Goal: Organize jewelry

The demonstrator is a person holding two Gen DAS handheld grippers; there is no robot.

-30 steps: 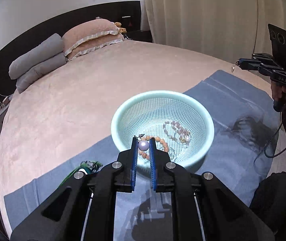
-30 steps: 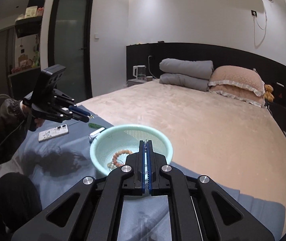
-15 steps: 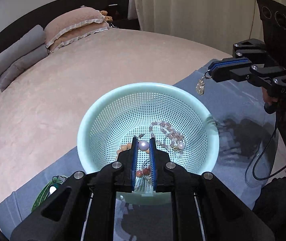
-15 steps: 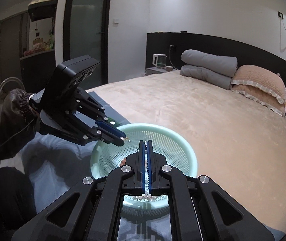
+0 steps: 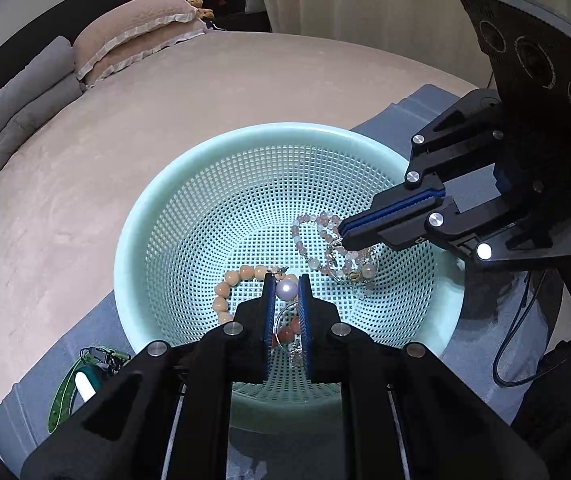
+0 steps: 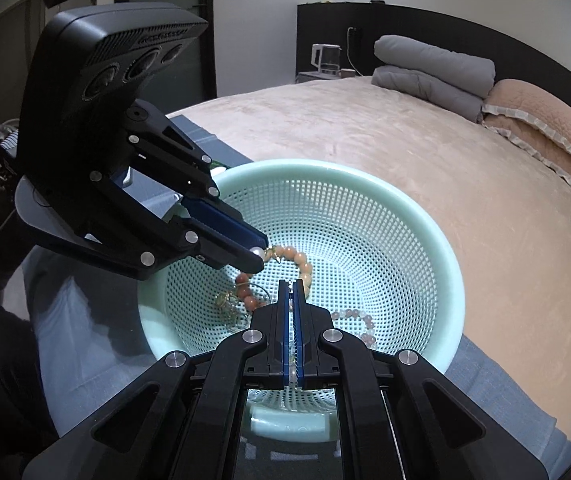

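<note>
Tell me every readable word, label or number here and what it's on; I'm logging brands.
None can be read.
Raised lettering on the left gripper's camera housing: too blurred.
Small mark on the right gripper body: too small.
Embossed mark on the basket rim: illegible.

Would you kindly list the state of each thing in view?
left gripper: shut on pearl, above basket floor
right gripper: shut, tips inside basket
basket: upright on blue cloth
orange bracelet: lying in basket
pink bracelet: lying in basket
</note>
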